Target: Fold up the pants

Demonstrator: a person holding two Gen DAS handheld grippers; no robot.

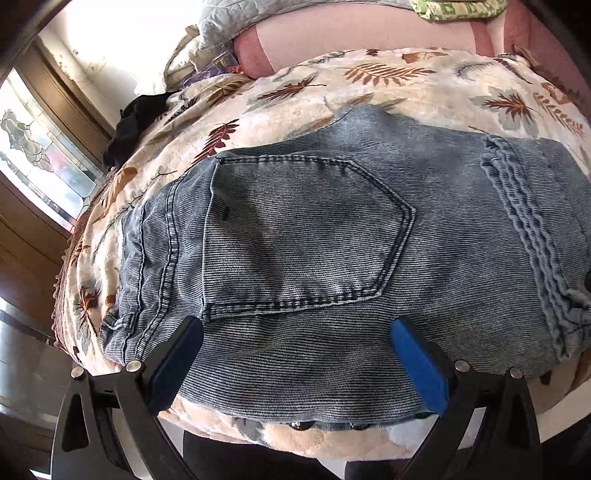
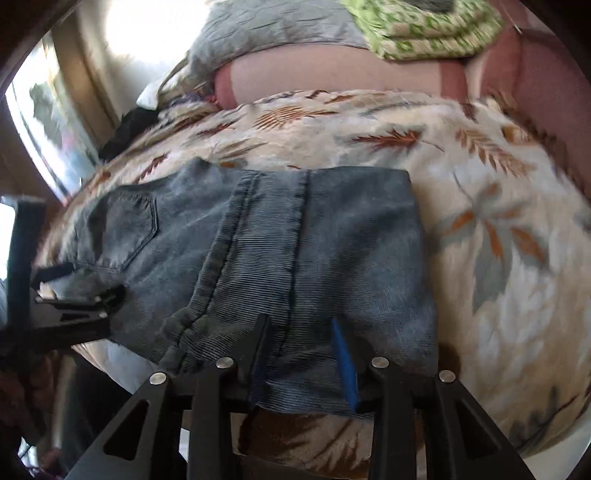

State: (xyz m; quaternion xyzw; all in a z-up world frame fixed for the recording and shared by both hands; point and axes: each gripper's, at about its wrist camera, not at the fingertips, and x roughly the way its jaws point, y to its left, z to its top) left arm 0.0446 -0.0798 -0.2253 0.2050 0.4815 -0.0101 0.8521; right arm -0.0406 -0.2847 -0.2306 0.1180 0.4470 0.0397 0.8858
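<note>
Faded blue jeans [image 1: 314, 236] lie folded into a compact rectangle on a leaf-print blanket [image 1: 369, 85], back pocket up. My left gripper [image 1: 295, 354] is open just above the near edge of the jeans below the pocket, jaws wide, nothing between them. In the right wrist view the jeans [image 2: 332, 236] show their seam and right fold edge. My right gripper [image 2: 303, 354] is open over the near right part of the jeans, jaws partly apart. The left gripper [image 2: 74, 306] shows at the left edge of that view.
The blanket [image 2: 498, 221] covers a bed or couch with pink cushions [image 1: 351, 33] behind. A grey quilted pillow [image 2: 277, 26] and a green patterned cloth [image 2: 424, 33] lie at the back. A dark garment [image 1: 129, 125] lies at the left. A window with wood frame [image 1: 44, 155] stands further left.
</note>
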